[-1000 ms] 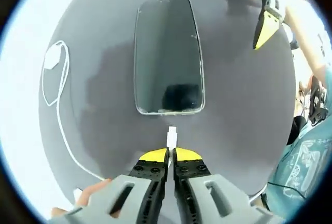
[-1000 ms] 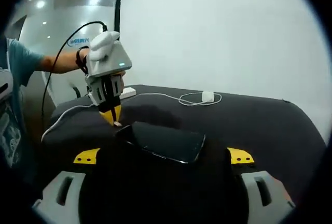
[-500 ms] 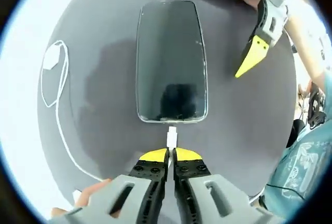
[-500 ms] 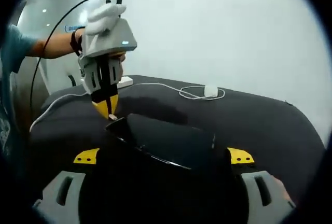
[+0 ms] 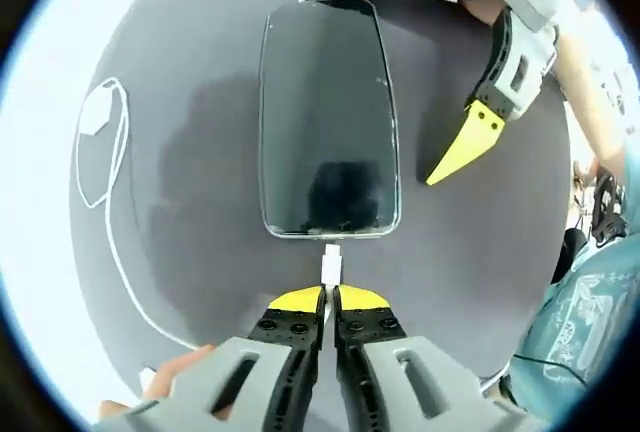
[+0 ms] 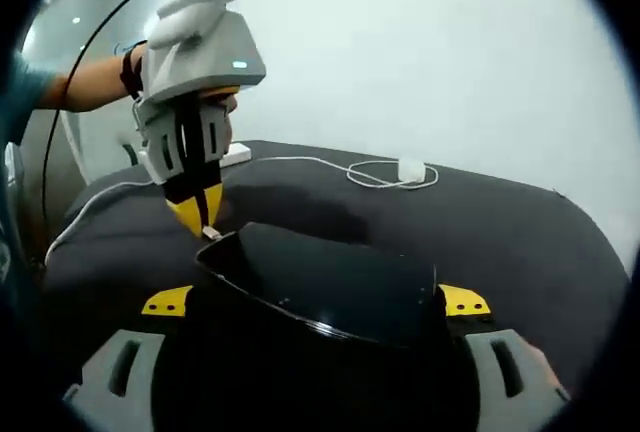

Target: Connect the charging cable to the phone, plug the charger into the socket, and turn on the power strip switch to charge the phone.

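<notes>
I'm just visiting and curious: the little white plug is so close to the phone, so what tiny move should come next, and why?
Probably ease the left gripper straight forward. Its shut jaws hold the white cable plug just short of the phone's near edge, roughly lined up, while the open right gripper straddles the phone's far end, seemingly to brace it.

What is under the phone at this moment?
The phone lies on the dark round table. Anything beneath the phone itself is covered.

Phone [image 6: 330, 287] at frame centre between own wide-spread jaws; left gripper [image 6: 205, 222] upper left, apparently pinching cable plug [image 6: 211, 235].
</notes>
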### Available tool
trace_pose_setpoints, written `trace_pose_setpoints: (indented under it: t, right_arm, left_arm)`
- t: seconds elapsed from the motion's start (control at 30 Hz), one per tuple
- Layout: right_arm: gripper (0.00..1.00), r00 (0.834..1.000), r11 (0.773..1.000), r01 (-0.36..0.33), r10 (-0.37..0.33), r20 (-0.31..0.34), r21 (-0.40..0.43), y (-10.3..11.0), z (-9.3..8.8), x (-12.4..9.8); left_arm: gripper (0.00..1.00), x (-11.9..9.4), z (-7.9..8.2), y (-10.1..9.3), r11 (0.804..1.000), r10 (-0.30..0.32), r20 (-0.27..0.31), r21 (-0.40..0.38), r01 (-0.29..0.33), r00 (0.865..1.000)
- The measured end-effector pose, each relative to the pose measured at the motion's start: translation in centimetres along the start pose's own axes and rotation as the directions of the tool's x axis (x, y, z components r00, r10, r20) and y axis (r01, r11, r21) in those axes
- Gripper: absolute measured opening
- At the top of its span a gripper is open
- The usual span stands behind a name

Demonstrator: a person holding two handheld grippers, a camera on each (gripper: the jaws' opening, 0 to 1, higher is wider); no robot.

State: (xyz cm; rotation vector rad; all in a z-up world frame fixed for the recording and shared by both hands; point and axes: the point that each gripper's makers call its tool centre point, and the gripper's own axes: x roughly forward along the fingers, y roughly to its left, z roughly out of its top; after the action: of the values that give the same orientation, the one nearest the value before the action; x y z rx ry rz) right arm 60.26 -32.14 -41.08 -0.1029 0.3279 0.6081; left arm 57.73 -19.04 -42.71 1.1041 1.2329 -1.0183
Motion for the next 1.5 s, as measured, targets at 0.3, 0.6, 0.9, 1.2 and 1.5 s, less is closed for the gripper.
trace_pose_setpoints:
  t: [0.3,0.6,0.9,1.2,1.5]
  right_arm:
    - [0.93,1.000,1.000,-0.011,0.010,0.018,0.024,0.02,0.21,-0.09]
    - [0.93,1.000,1.000,-0.013,0.012,0.023,0.023,0.02,0.24,-0.11]
    - [0.93,1.000,1.000,-0.014,0.013,0.026,0.023,0.33,0.24,-0.19]
    - [0.93,1.000,1.000,-0.008,0.008,0.025,0.015,0.23,0.14,-0.07]
    - [0.93,1.000,1.000,-0.011,0.010,0.029,0.021,0.25,0.22,-0.11]
  left_arm:
    - [0.01,-0.05,0.10,0.14,1.000,0.014,-0.020,-0.021,-0.014,1.000]
    - [0.01,-0.17,0.18,-0.04,0.999,0.035,-0.037,-0.029,-0.036,0.999]
    - [0.01,-0.18,0.21,-0.50,0.998,0.034,-0.036,-0.051,-0.036,0.999]
    - [0.01,0.01,0.32,-0.43,0.996,0.075,-0.092,-0.049,-0.080,0.993]
    - [0.00,-0.16,0.47,-0.21,0.989,0.125,-0.103,-0.064,-0.132,0.987]
